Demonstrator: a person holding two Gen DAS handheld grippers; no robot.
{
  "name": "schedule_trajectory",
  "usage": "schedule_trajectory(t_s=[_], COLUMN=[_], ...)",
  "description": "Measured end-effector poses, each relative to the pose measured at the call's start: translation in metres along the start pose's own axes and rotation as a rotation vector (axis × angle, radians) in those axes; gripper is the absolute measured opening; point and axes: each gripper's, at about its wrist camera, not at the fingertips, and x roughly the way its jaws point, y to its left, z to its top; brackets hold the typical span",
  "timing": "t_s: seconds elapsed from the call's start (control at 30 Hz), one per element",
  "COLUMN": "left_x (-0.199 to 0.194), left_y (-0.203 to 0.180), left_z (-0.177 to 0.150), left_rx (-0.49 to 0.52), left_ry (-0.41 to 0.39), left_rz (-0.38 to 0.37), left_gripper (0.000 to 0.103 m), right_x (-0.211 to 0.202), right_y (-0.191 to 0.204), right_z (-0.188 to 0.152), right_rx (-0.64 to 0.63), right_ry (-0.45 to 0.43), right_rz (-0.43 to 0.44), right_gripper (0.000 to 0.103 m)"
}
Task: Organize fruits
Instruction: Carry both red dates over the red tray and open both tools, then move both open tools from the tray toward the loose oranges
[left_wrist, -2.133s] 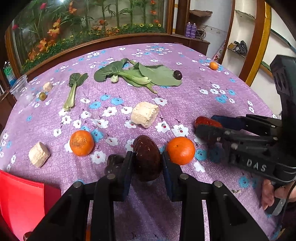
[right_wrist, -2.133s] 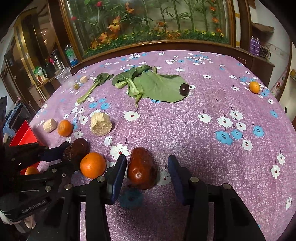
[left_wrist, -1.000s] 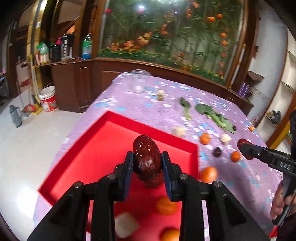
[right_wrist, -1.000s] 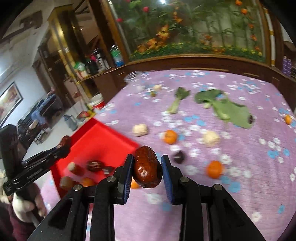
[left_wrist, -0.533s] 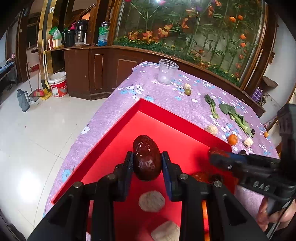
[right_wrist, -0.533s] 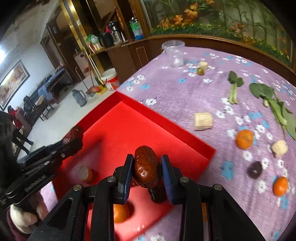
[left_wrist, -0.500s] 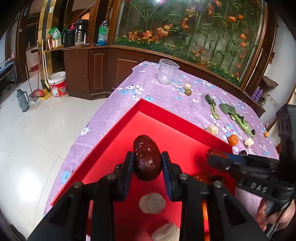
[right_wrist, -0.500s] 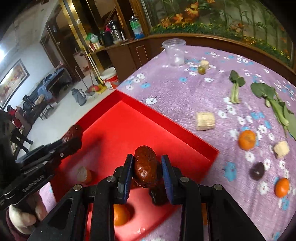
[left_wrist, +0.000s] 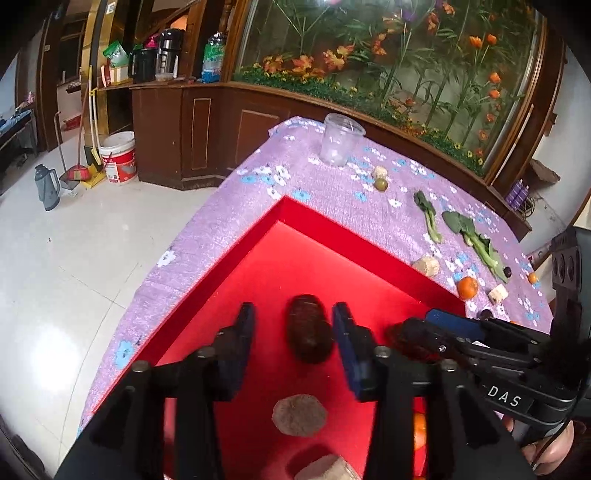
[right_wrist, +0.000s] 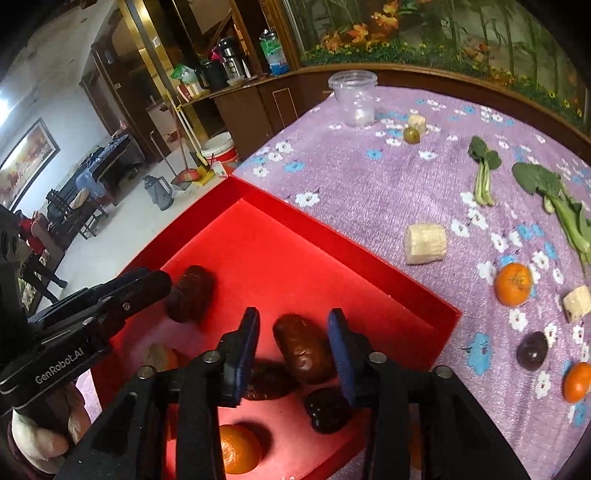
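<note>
A red tray (left_wrist: 258, 236) (right_wrist: 332, 240) sits at the table's near corner. My left gripper (left_wrist: 293, 332) is open above the tray; a dark red date (left_wrist: 308, 332) is loose between its fingers, blurred. My right gripper (right_wrist: 293, 341) is open too, with another dark red date (right_wrist: 303, 347) loose between its fingers over the tray. In the tray lie an orange (right_wrist: 236, 448), a dark fruit (right_wrist: 327, 408), another date (right_wrist: 266, 382) and pale chunks (left_wrist: 299, 413). The left gripper also shows in the right wrist view (right_wrist: 177, 288), beside the first date (right_wrist: 194, 293).
On the purple flowered tablecloth (right_wrist: 351, 177) lie oranges (right_wrist: 513, 283) (right_wrist: 576, 382), a dark plum (right_wrist: 532, 354), pale chunks (right_wrist: 424, 243), green leafy vegetables (right_wrist: 484, 173), a small green fruit (right_wrist: 410, 134) and a clear plastic cup (right_wrist: 356, 98). The floor drops off left of the tray.
Both grippers have opened and let go of their dates over the red tray; both dates are now free of the fingers.
</note>
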Motion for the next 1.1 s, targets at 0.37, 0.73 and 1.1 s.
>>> schedule_trajectory(t_s=[0.37, 0.73, 1.1], left_x=[-0.051, -0.069, -0.068], left_y=[-0.049, -0.127, -0.17], left_z=[-0.01, -0.049, -0.083], left_rx=[0.07, 0.219, 0.327], left_ry=[-0.088, -0.118, -0.087], left_rz=[-0.021, 0.011, 0.06], left_gripper=[0.064, 0.065, 0.067], right_x=[-0.053, -0.112, -0.145], right_y=[-0.019, -0.069, -0.106], right_z=[-0.02, -0.082, -0.129], right_rx=[0.076, 0.22, 0.287], right_ry=[-0.081, -0.17, -0.231], right_rz=[0.015, -0.055, -0.112], right_gripper=[0.053, 0.058, 0.062])
